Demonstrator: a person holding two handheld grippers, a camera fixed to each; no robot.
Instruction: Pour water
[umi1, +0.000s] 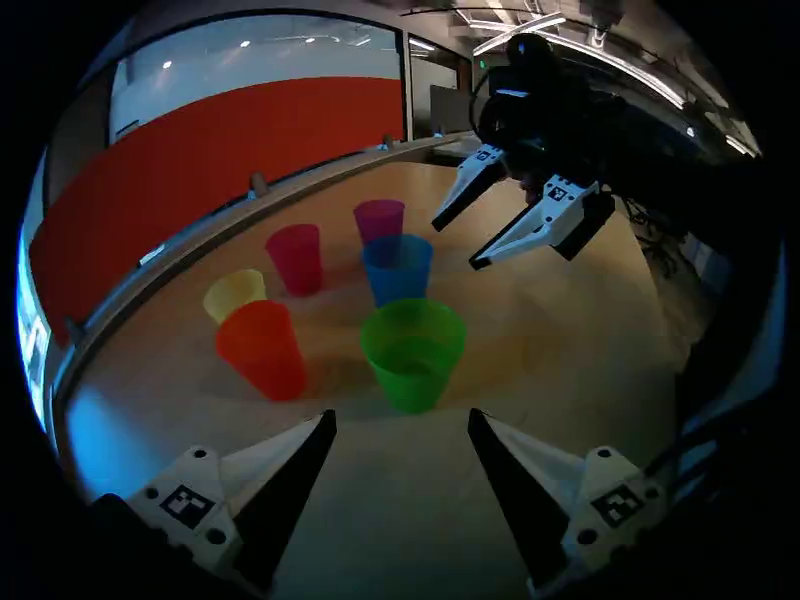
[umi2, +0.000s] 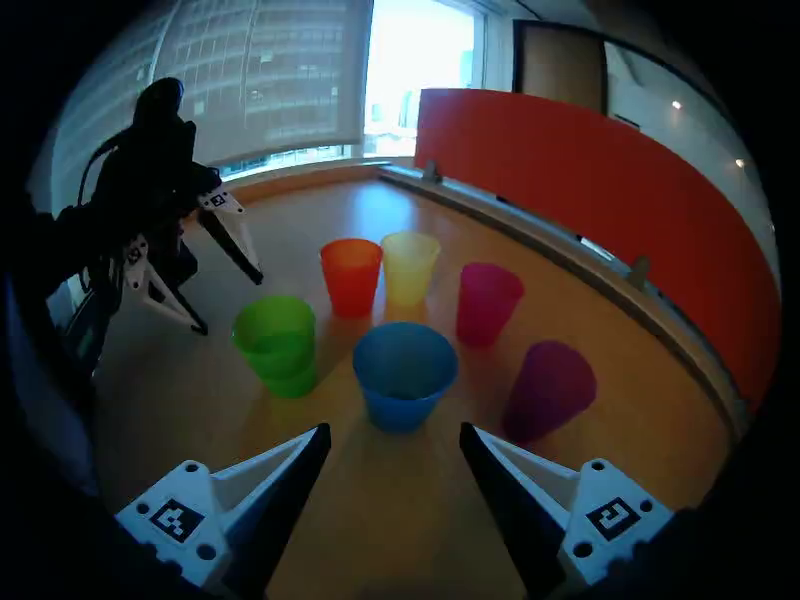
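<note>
The left gripper (umi1: 400, 416) is seen with its two fingers spread wide, nothing being held between them and nothing touched; its tips are kept just short of the green cup (umi1: 412, 350), which stands upright directly ahead on the wooden table (umi1: 570, 350). The right gripper (umi2: 394, 430) is likewise held wide apart and empty, with the blue cup (umi2: 405, 375) standing just beyond its tips. In the left gripper view the right gripper is seen raised above the far side of the table, near the blue cup and the purple cup (umi1: 379, 220) but clear of both. Six cups are grouped near the table's middle: green nearest the left gripper, the orange cup (umi1: 262, 350) beside it, the yellow cup (umi1: 233, 293) just behind the orange one, then the pink cup (umi1: 295, 258), the blue and the purple farther back. They are set close together, though gaps are left between most of them. A darker band is seen low inside the green cup; whether it is water cannot be told. One long edge of the table is bounded by a low rail under a red panel (umi1: 220, 150), near the yellow and pink cups. Bare tabletop is left open before each gripper and on the side away from the rail.
</note>
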